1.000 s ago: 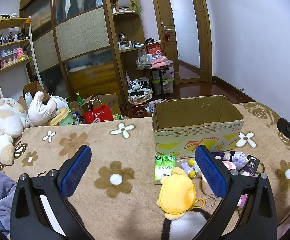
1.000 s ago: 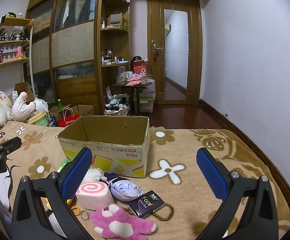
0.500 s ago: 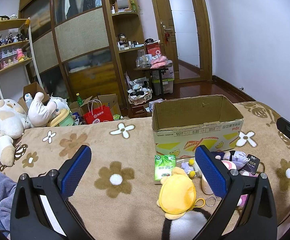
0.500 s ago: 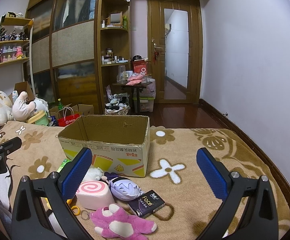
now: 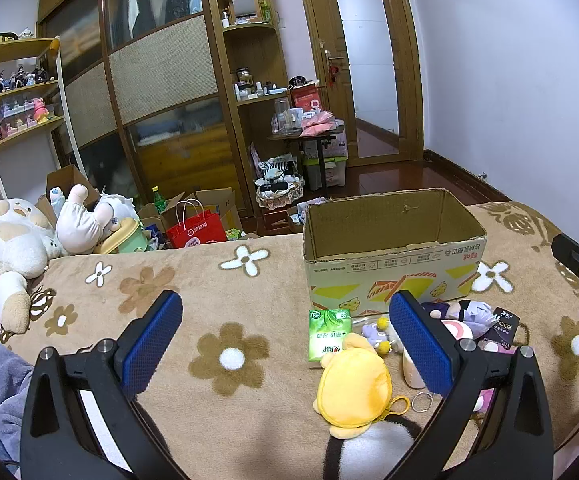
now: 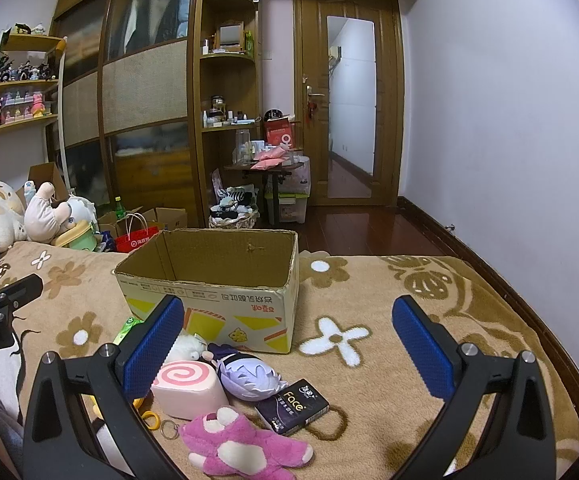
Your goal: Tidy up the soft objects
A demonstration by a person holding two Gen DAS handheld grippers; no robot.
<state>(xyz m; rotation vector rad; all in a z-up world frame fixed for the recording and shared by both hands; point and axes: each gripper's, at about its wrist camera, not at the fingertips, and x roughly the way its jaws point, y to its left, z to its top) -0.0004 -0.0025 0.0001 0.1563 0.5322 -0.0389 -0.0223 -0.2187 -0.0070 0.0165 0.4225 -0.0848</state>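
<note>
An open empty cardboard box (image 5: 393, 248) (image 6: 209, 284) stands on the flowered blanket. In front of it lie a yellow plush (image 5: 353, 388), a pink swirl-roll plush (image 6: 187, 388), a purple-haired doll (image 6: 249, 374) (image 5: 465, 312), a pink bear plush (image 6: 241, 444), a green tissue pack (image 5: 327, 336) and a black Face pack (image 6: 293, 406). My left gripper (image 5: 285, 344) is open and empty, held above the blanket left of the pile. My right gripper (image 6: 289, 344) is open and empty, above the pile's right side.
Large white plush toys (image 5: 13, 248) lie at the blanket's far left. A red paper bag (image 5: 195, 232) and boxes stand on the floor beyond the bed. Wardrobe, shelves and a door fill the back. The white wall is on the right.
</note>
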